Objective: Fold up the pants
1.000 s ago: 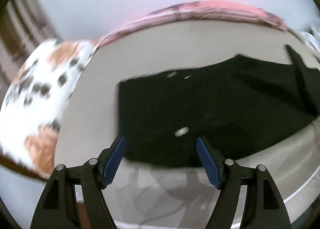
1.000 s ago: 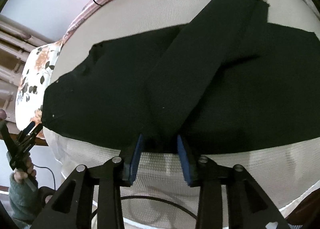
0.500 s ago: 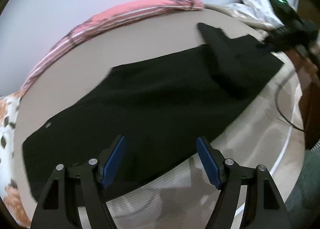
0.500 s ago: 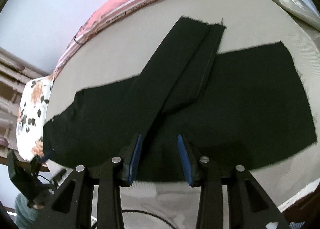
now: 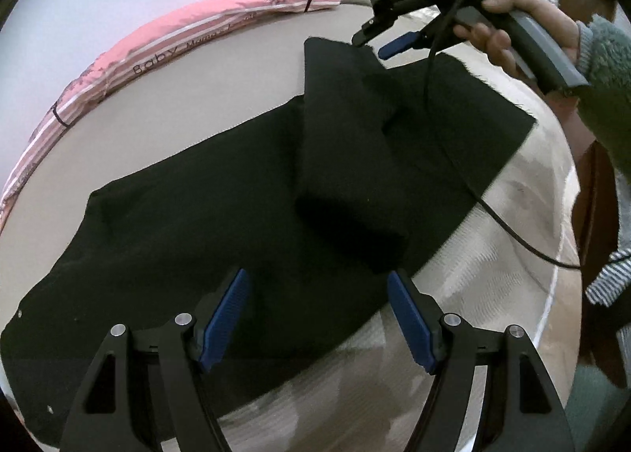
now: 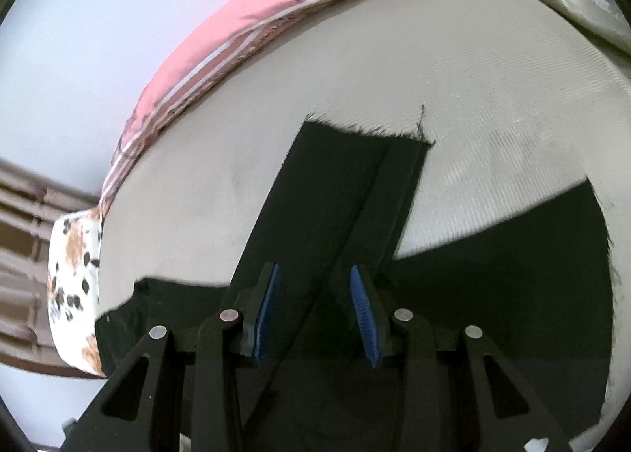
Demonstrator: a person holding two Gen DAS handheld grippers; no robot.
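Black pants (image 5: 244,207) lie flat on a beige bed, one leg folded back over the other and pointing to the far side (image 6: 355,191). My left gripper (image 5: 315,318) is open and empty above the near edge of the pants. My right gripper (image 6: 313,302) is open over the folded leg, above the cloth and holding nothing. It also shows in the left wrist view (image 5: 378,42), held in a hand near the hem of the folded leg.
A pink printed blanket (image 5: 177,45) runs along the bed's far edge by the wall. A flowered pillow (image 6: 75,274) lies at the left end. A black cable (image 5: 512,231) hangs from the right gripper across the pants and the beige mattress (image 5: 493,294).
My left gripper has swung right from the waistband end toward the legs. My right gripper has moved forward and up along the folded leg toward its hem. Both stayed open.
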